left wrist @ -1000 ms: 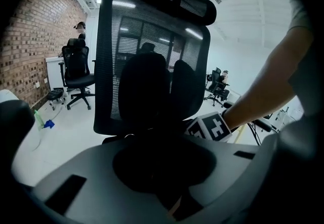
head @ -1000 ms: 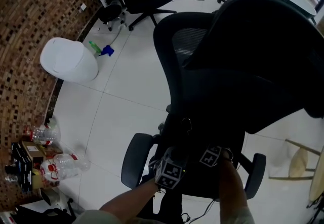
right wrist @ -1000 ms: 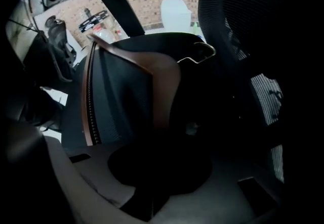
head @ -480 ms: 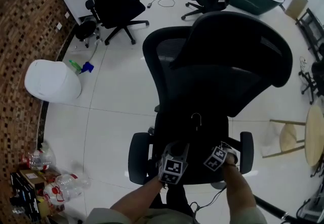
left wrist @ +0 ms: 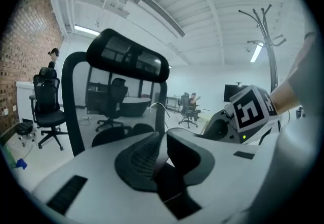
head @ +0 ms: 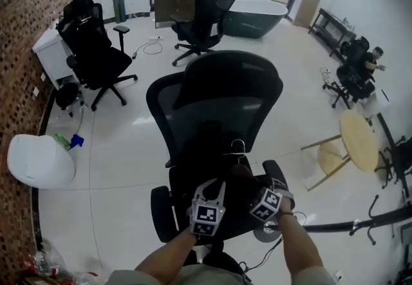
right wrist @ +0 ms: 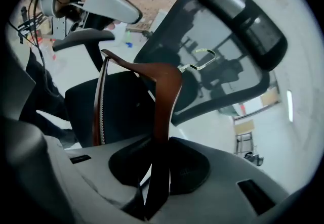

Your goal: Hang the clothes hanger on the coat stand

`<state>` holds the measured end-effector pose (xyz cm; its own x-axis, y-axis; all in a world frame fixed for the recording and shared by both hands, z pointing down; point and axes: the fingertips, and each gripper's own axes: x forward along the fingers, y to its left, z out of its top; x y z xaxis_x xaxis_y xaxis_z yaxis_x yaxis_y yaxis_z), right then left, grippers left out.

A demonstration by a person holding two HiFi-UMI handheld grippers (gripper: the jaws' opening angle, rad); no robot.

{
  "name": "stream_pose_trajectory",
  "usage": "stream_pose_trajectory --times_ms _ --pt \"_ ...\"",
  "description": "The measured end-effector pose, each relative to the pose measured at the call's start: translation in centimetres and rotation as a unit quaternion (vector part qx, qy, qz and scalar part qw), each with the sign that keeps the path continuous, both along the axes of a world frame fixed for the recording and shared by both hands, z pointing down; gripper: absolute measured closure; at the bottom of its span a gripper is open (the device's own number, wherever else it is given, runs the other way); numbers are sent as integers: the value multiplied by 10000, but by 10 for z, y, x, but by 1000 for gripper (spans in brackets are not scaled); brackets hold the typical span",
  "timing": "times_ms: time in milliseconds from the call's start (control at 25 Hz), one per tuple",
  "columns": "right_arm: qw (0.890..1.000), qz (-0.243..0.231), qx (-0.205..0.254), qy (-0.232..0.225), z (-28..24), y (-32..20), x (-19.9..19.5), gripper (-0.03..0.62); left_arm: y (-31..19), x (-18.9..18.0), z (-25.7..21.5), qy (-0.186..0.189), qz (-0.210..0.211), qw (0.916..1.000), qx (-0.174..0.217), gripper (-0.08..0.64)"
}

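Note:
A dark brown wooden hanger (right wrist: 163, 101) with a wire hook (right wrist: 204, 56) is held upright over a black office chair (head: 215, 100). My right gripper (right wrist: 161, 149) is shut on one of its arms. My left gripper (left wrist: 163, 139) is shut on the other, dark and edge-on between the pads, with the hook (left wrist: 159, 109) rising just beyond. From the head view both grippers, left (head: 217, 188) and right (head: 252, 186), sit close together above the chair seat, the hook (head: 238, 143) pointing away from me. The black coat stand (left wrist: 268, 41) rises at my right, its pole (head: 360, 226) crossing the lower right.
Other black office chairs (head: 96, 52) stand further back. A round wooden table (head: 359, 142) is at the right. A white bin (head: 37, 160) sits by the brick wall (head: 19, 33). People (head: 360, 65) sit at the far right. A cable (head: 283, 239) lies near the stand's base.
The head view has swung up from the floor to take in the room and the coat stand. Both grippers stay on the hanger over the chair seat.

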<state>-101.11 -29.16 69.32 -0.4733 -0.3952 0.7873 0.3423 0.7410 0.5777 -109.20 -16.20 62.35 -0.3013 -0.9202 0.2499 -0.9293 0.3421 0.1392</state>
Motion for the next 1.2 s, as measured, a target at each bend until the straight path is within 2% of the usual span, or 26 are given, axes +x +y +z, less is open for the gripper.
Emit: stream_pose_trajectory --times_ms 80,200,320,480,720,840,1000,1120,1200 --pt "9995 5 73 -319 -44 8 21 537 3 28 -47 -237 3 9996 177 491" --pt "9970 -17 194 -754 -112 9 112 537 2 128 -125 -675 -66 9967 435 491" --pt "9923 36 293 -1199 -184 23 184 537 13 208 -196 -882 -115 9932 757 506" --pt "9863 154 426 -1588 -223 37 288 537 27 317 -236 -1168 -41 9888 924 537" --pt "9784 685 621 -1848 -280 98 404 537 81 415 -293 -1304 451 9828 1230 543" --pt "9710 1049 721 -2025 -298 153 471 537 129 475 -308 -1323 810 9777 1417 543" --pt "9645 1345 823 -2117 -312 233 540 537 196 538 -322 -1268 1203 9704 1665 545" --pt "9611 1533 854 -2132 -327 257 599 537 211 594 -346 -1242 1521 9632 1833 545" --pt "9556 1715 928 -2210 -340 263 655 537 217 645 -365 -1294 1730 9569 1940 545"
